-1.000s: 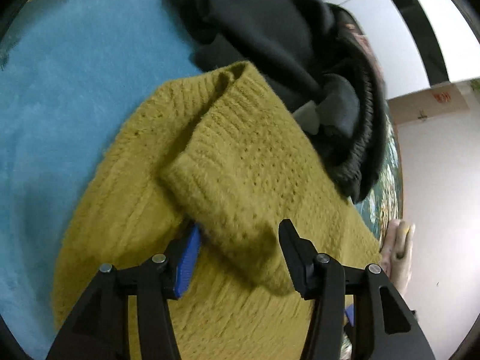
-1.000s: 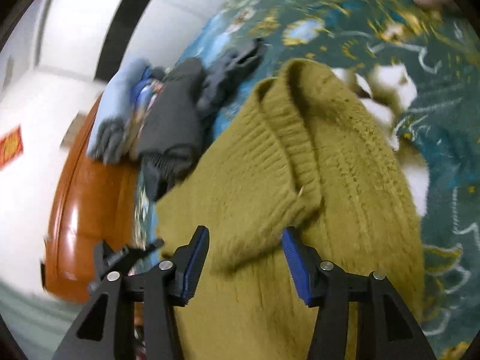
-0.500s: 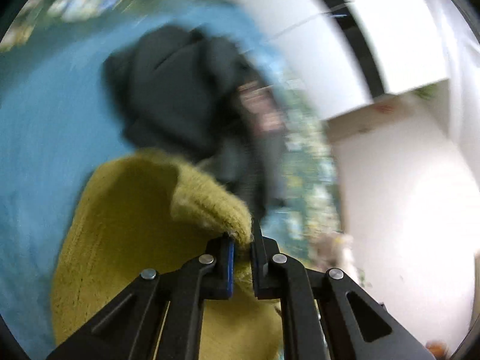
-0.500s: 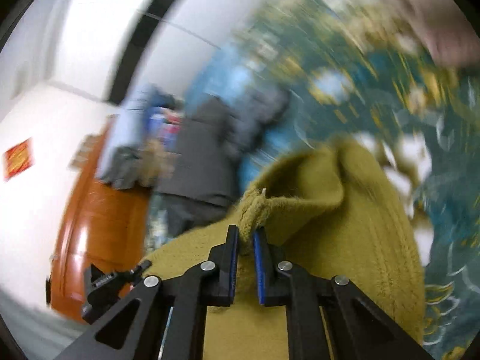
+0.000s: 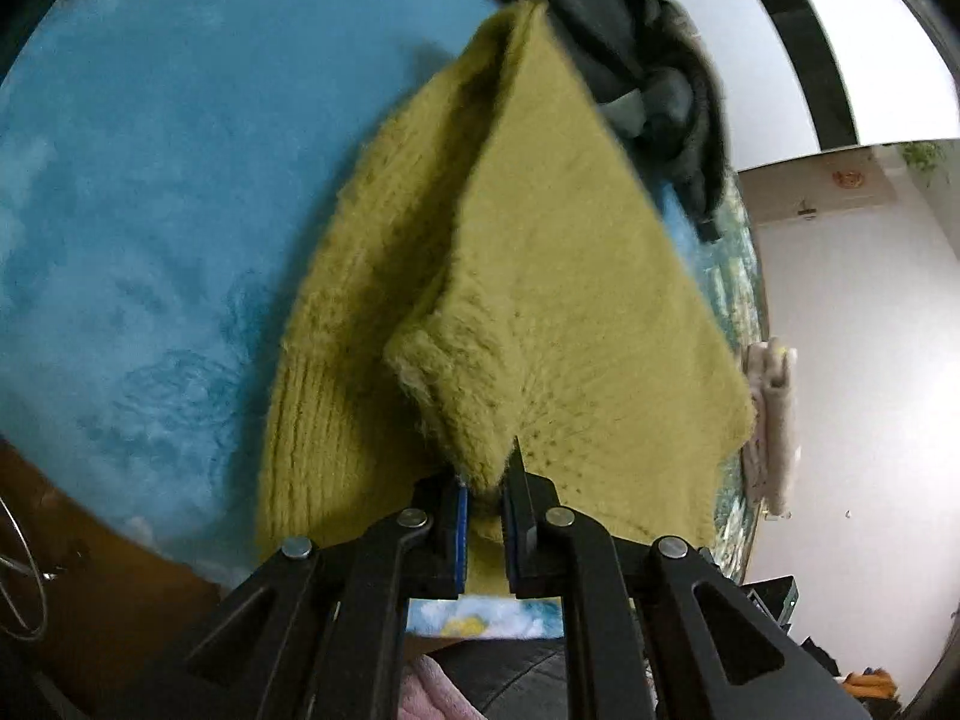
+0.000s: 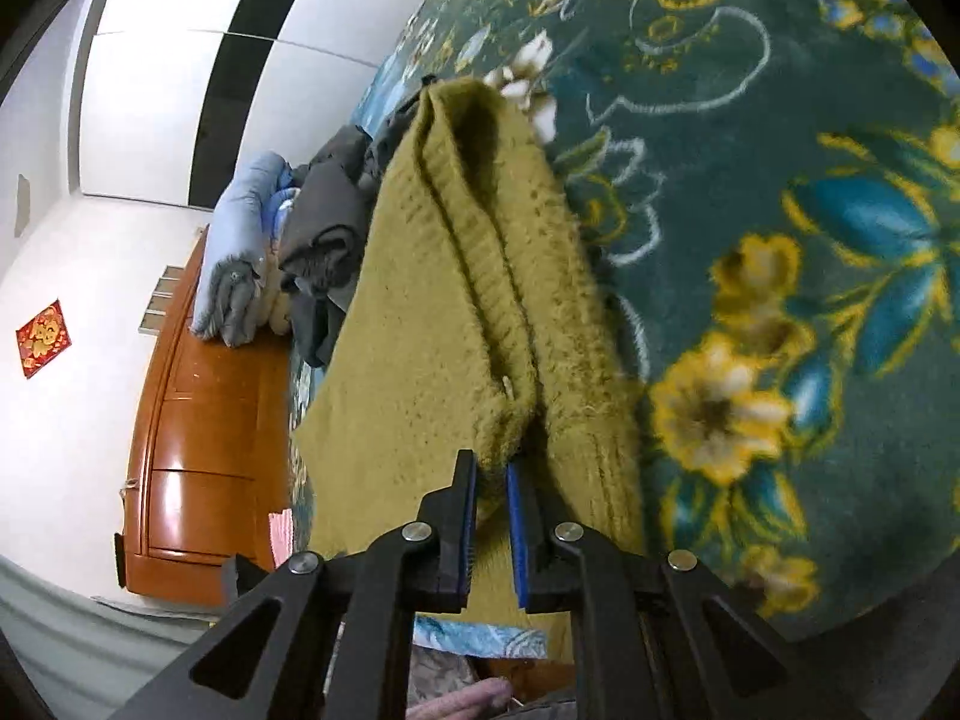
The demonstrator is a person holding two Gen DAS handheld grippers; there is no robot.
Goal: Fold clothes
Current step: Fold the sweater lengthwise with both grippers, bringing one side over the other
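A mustard yellow knit sweater is lifted off the bed and stretched between both grippers. My left gripper is shut on one fuzzy corner of it, above the plain blue blanket. My right gripper is shut on another corner of the sweater, above the flowered teal blanket. The cloth hangs in folds behind each grip, and its far end rests near the dark clothes.
A pile of dark grey clothes lies past the sweater, also in the right wrist view, beside a folded light blue bundle. An orange wooden bed frame runs along the white wall. A pale cloth hangs at the bed edge.
Both grippers were open around sweater corners a second ago. They closed on the corners and have since lifted and pulled the sweater up off the bed toward me.
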